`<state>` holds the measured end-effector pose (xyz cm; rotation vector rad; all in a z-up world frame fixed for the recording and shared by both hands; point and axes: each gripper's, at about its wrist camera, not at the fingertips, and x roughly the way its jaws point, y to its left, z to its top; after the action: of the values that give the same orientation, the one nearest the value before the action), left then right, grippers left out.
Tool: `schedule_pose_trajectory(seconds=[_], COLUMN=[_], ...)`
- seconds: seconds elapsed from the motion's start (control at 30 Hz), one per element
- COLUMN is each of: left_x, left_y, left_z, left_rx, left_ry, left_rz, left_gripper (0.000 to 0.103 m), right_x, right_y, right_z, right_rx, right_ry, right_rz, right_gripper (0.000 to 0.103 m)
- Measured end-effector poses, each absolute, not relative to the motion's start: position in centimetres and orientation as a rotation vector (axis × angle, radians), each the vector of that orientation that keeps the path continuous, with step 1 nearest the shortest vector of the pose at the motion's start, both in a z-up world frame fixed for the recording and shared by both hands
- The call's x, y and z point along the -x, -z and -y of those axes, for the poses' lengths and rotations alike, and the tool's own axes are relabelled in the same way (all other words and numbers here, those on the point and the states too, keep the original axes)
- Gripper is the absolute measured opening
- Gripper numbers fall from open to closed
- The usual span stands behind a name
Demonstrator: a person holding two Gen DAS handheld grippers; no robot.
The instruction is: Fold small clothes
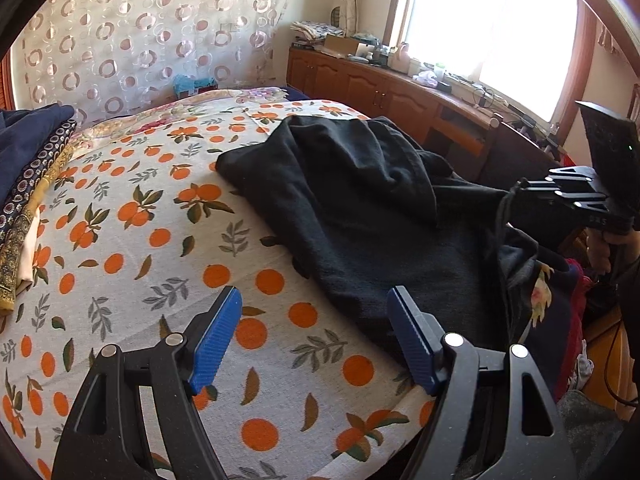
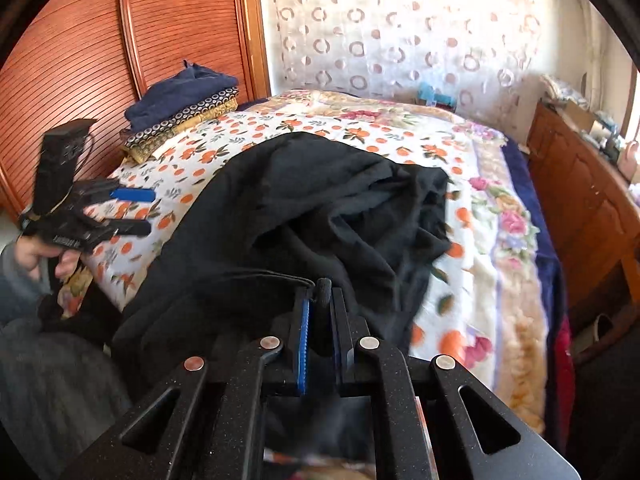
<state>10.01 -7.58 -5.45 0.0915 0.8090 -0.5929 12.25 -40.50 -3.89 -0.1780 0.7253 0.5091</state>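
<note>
A black garment [image 1: 360,208] lies crumpled on the orange-print bed sheet [image 1: 160,240], spreading from mid-bed to the near right edge. My left gripper [image 1: 314,296] hovers open over the sheet beside the garment's near left edge, its blue pads [image 1: 216,340] wide apart with nothing between them. In the right wrist view the black garment [image 2: 320,200] fills the middle, and my right gripper [image 2: 320,286] is shut on a bunched edge of it at the near side. The right gripper [image 1: 516,196] also shows at the garment's right edge, and the open left gripper [image 2: 140,211] at the far left, held by a hand.
A stack of folded clothes [image 2: 180,108], navy and patterned, sits at the bed's far left corner by a louvered wooden wardrobe [image 2: 80,40]. A floral blanket [image 2: 500,220] covers the bed's right side. A cluttered wooden cabinet [image 1: 360,84] runs under the window.
</note>
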Motion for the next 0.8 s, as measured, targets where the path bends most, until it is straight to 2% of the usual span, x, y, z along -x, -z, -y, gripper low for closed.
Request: schedule_pose_trajectory(seconds=[0.43, 0.5, 0.57, 0.63, 0.7, 0.8], left_x=[-9.2, -9.2, -9.3, -9.4, -9.5, -10.1], left_y=[5.6, 5.7, 5.7, 5.7, 5.7, 5.3], left_z=[9.3, 9.4, 9.4, 9.4, 9.4, 9.2], left_rx=[-0.110, -0.112, -0.111, -0.109, -0.104, -0.096], left_ry=[0.625, 0.626, 0.624, 0.620, 0.613, 0.596], left_rz=[-0.812, -0.813, -0.814, -0.812, -0.807, -0.791], left_gripper=[0.076, 0.076, 0.076, 0.076, 0.076, 0.076], right_x=[-7.6, -7.8, -7.9, -8.0, -8.4, -9.9], right_y=[5.4, 5.2, 4.4, 3.9, 3.2, 2.5], right_z=[43.3, 43.1, 43.0, 43.0, 42.7, 41.6], right_rx=[0.205, 0.204, 0.203, 0.193, 0.190, 0.169], right_ry=[-0.447, -0.438, -0.429, -0.424, -0.414, -0.399], right_rz=[-0.830, -0.834, -0.812, -0.786, -0.756, -0.730], right_gripper=[0.009, 0.017, 0.019, 0.025, 0.034, 0.038])
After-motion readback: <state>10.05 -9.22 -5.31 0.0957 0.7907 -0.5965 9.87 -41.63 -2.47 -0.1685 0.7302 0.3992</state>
